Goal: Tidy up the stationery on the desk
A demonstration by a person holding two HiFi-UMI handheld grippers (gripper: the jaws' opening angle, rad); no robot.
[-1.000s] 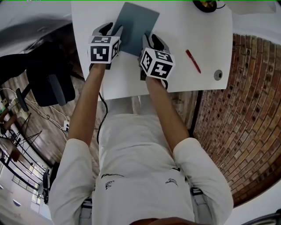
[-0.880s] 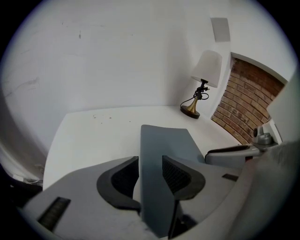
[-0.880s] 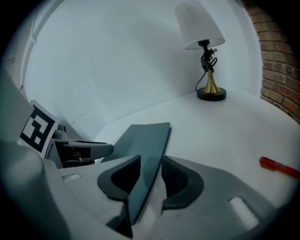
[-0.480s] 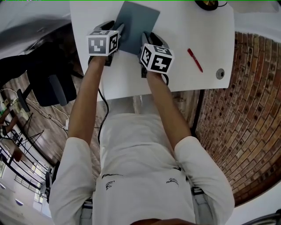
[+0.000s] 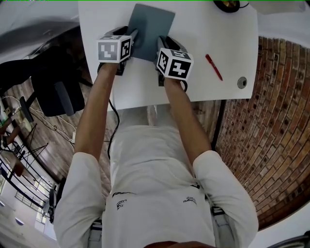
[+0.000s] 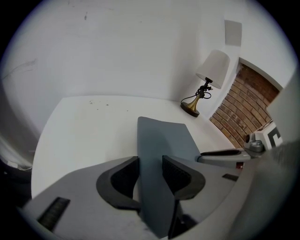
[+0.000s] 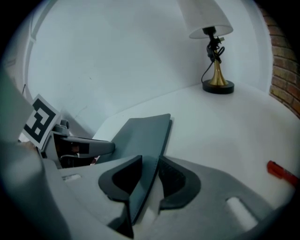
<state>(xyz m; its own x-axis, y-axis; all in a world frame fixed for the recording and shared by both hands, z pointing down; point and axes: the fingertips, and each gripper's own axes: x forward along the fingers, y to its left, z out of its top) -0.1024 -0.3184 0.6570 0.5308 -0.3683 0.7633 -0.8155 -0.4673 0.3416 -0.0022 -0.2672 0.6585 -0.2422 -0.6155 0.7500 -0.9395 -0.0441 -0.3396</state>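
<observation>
A thin grey notebook (image 5: pixel 154 24) lies on the far half of the white desk (image 5: pixel 203 34). My left gripper (image 5: pixel 131 38) is shut on its near left corner, and my right gripper (image 5: pixel 162 42) is shut on its near right corner. In the left gripper view the notebook (image 6: pixel 164 136) runs edge-on between the jaws of the left gripper (image 6: pixel 150 174). In the right gripper view the notebook (image 7: pixel 140 133) is pinched by the right gripper (image 7: pixel 149 176), tilted. A red pen (image 5: pixel 213 67) lies loose on the desk to the right, and the right gripper view shows the pen (image 7: pixel 281 171) at its right edge.
A brass-based lamp (image 6: pixel 206 79) with a white shade stands at the desk's far right corner, its base (image 5: pixel 227 5) at the top of the head view. A round cable grommet (image 5: pixel 241 82) sits near the right edge. A brick wall is at the right, a dark chair (image 5: pixel 53 92) at the left.
The left gripper has tipped upward and both have edged slightly toward the far side while holding the notebook's near corners. Over the last half second almost nothing has moved.
</observation>
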